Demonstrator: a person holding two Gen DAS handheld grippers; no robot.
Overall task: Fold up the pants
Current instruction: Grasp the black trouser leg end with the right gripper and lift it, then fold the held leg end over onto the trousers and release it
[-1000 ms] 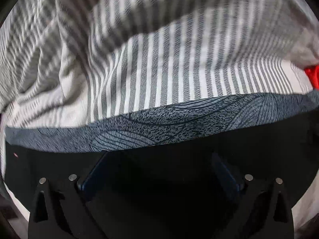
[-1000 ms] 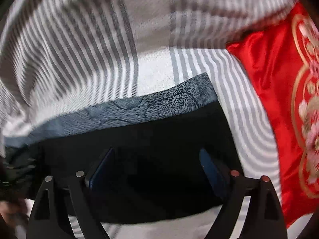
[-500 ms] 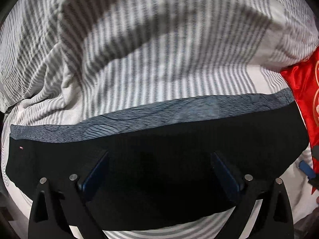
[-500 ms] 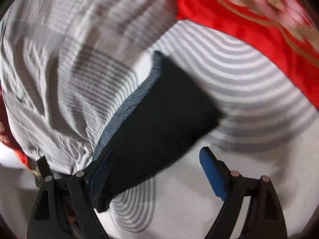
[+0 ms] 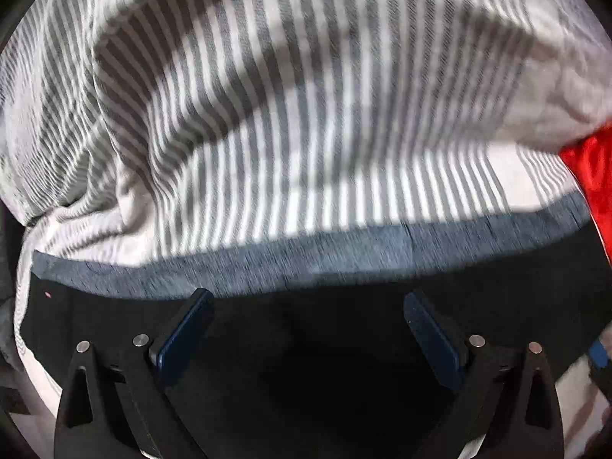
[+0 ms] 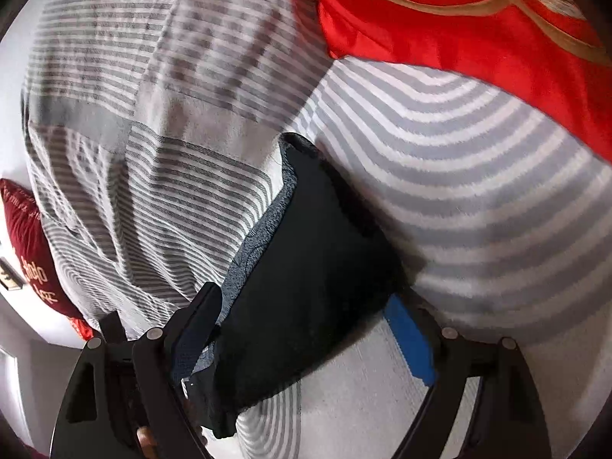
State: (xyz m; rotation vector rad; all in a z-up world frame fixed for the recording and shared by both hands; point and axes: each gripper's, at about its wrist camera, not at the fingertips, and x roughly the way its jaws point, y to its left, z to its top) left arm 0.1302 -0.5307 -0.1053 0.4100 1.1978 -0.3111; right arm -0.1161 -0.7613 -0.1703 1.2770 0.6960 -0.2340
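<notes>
The black pants point(image 5: 306, 344) with a blue-grey patterned waistband point(image 5: 344, 252) lie folded on a striped grey-and-white bedsheet point(image 5: 306, 114). My left gripper point(image 5: 308, 329) is open, its blue pads wide apart just above the black cloth. In the right wrist view the pants point(image 6: 306, 267) show as a folded black block with the waistband point(image 6: 260, 237) along its left edge. My right gripper point(image 6: 306, 340) is open at the near end of the block, its left finger against the waistband side and its right blue pad point(image 6: 409, 340) beside the cloth.
A red embroidered satin cushion point(image 6: 478, 30) lies at the far right, and its edge also shows in the left wrist view point(image 5: 596, 176). A dark red pillow point(image 6: 26, 237) sits at the left. The rumpled striped duvet point(image 6: 153, 95) rises behind the pants.
My right gripper swung round from facing the waistband to the end of the folded pants. The left gripper shifted slightly over the pants; both stayed open.
</notes>
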